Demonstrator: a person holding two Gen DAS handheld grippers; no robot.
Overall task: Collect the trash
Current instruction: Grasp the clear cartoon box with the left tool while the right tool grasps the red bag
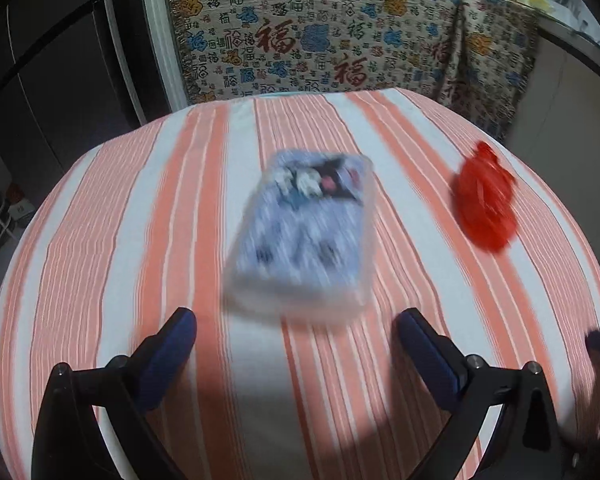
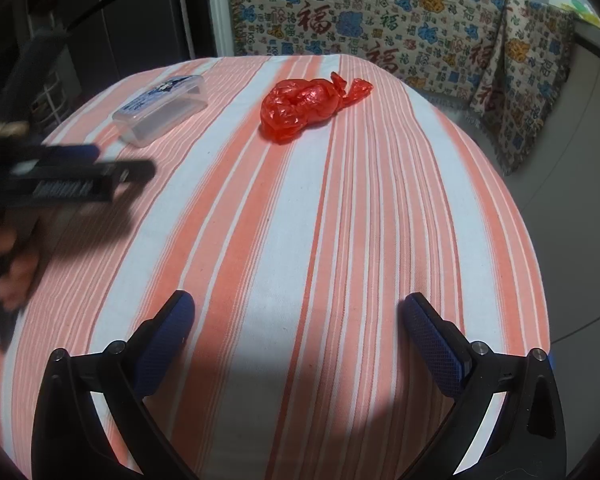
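A clear plastic box with a blue-and-white printed lid lies on the striped tablecloth, blurred in the left wrist view, just beyond my left gripper, which stands open with nothing between its fingers. A crumpled red plastic bag lies to the box's right. In the right wrist view the red bag sits far ahead on the cloth and the box lies at the far left. My right gripper is open and empty over bare cloth. The left gripper shows blurred at the left edge, held by a hand.
The table is round, covered with orange-and-white striped cloth, and drops off on all sides. A patterned blanket hangs behind it. Dark cabinet doors stand at the left.
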